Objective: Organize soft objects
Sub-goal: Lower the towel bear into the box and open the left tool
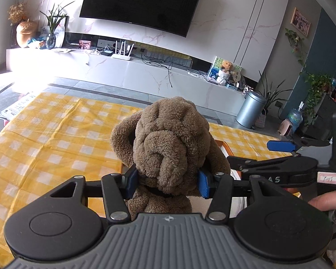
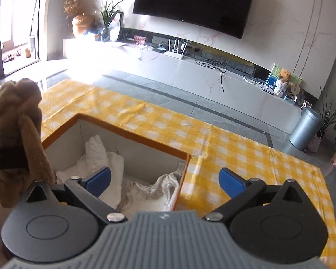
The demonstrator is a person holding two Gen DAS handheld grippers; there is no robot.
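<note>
My left gripper is shut on a brown plush toy and holds it upright above the yellow checked table. The same toy hangs at the left edge of the right wrist view, over the near left corner of an orange-rimmed box. White soft cloths lie inside that box. My right gripper is open and empty above the box's right wall. It also shows at the right in the left wrist view.
The checked tablecloth stretches right of the box. Beyond the table are a grey floor, a low marble TV bench with a router and cables, a metal bin and potted plants.
</note>
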